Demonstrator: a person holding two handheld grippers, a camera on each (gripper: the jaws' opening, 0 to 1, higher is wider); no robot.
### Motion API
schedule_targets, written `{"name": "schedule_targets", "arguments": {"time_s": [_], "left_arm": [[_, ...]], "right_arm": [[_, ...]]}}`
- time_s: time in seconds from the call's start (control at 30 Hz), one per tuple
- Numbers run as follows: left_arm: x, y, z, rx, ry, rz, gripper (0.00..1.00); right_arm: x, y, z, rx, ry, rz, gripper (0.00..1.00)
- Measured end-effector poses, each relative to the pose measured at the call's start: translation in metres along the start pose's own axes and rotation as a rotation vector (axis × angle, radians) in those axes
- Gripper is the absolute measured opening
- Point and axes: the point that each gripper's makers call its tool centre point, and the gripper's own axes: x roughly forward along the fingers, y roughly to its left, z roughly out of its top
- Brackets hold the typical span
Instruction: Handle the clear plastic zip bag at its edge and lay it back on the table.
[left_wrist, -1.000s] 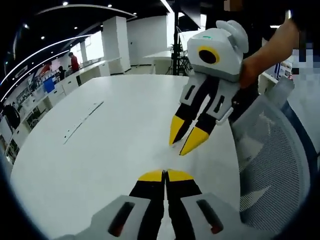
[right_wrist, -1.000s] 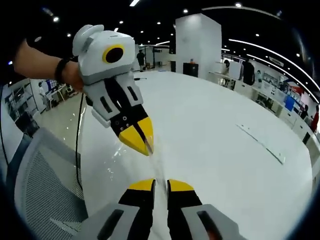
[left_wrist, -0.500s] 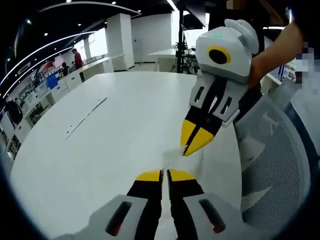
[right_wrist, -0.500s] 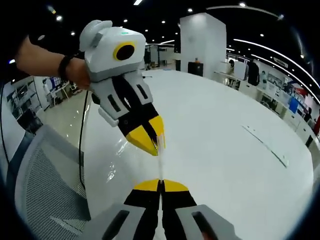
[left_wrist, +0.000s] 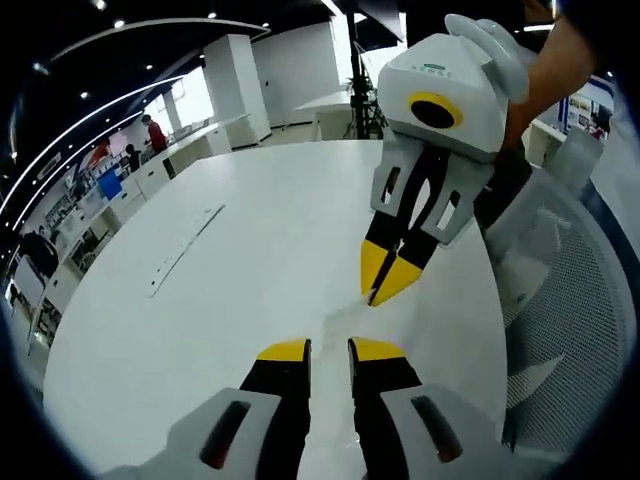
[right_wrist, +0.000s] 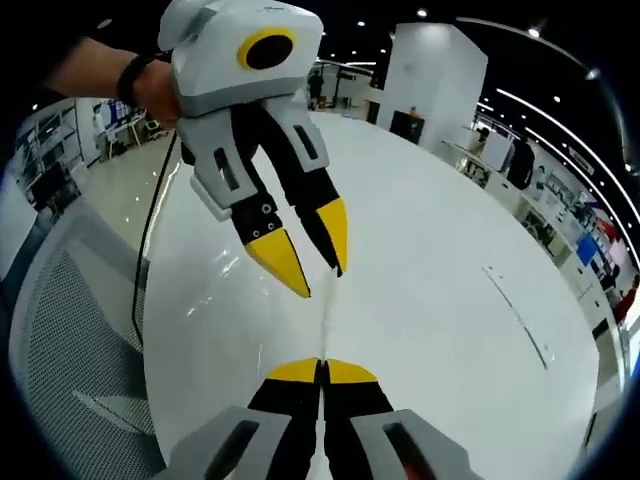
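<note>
Just ahead of the right tongs (right_wrist: 321, 365), a clear plastic zip bag (right_wrist: 326, 318) rose edge-on as a thin translucent strip, its lower edge clamped between the tongs' closed yellow tips, above the round white counter (right_wrist: 430, 270). The strip's far end reached up between the tips of the left tongs (right_wrist: 310, 262), which stood parted around it; whether they touched it could not be told. In the left gripper view, the left tongs (left_wrist: 329, 347) were released, and beyond them the right tongs (left_wrist: 388, 280) pointed down with tips together. A grey mesh chair (left_wrist: 560, 290) stood beside the counter.
</note>
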Motion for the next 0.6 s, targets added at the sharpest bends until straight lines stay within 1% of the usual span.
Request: {"name": "schedule_targets", "arguments": {"time_s": [0.07,0.1,0.13,0.17,0.27,0.33,0.4,0.5,0.57,0.6], "left_arm": [[0.002,0.0,0.001,0.024,0.005,0.006,0.13],[0.003,0.0,0.002,0.04,0.009,0.007,0.13],[0.004,-0.001,0.002,0.042,0.008,0.006,0.13],[0.005,0.0,0.002,0.06,0.01,0.012,0.13],[0.007,0.0,0.001,0.079,0.017,0.008,0.12],[0.008,-0.003,-0.002,0.119,0.036,0.005,0.11],[0.009,-0.005,-0.003,0.128,0.038,0.001,0.09],[0.012,-0.008,-0.007,0.158,0.054,-0.009,0.07],[0.014,-0.009,-0.012,0.194,0.079,-0.013,0.05],[0.015,-0.01,-0.014,0.199,0.085,-0.016,0.03]], "right_arm": [[0.002,-0.002,-0.002,-0.029,0.026,0.003,0.0],[0.002,-0.002,-0.005,-0.064,0.049,0.004,0.0],[0.002,-0.002,-0.006,-0.074,0.054,0.005,0.0],[0.004,0.002,-0.007,-0.097,0.073,0.016,0.0],[0.007,0.003,-0.009,-0.105,0.083,0.016,0.0],[0.008,0.004,-0.011,-0.11,0.095,0.016,0.0],[0.009,0.006,-0.01,-0.117,0.101,0.017,0.0],[0.012,0.01,-0.012,-0.129,0.111,0.024,0.0],[0.014,0.009,-0.013,-0.128,0.115,0.026,0.0],[0.013,0.009,-0.012,-0.125,0.114,0.026,0.0]]}}
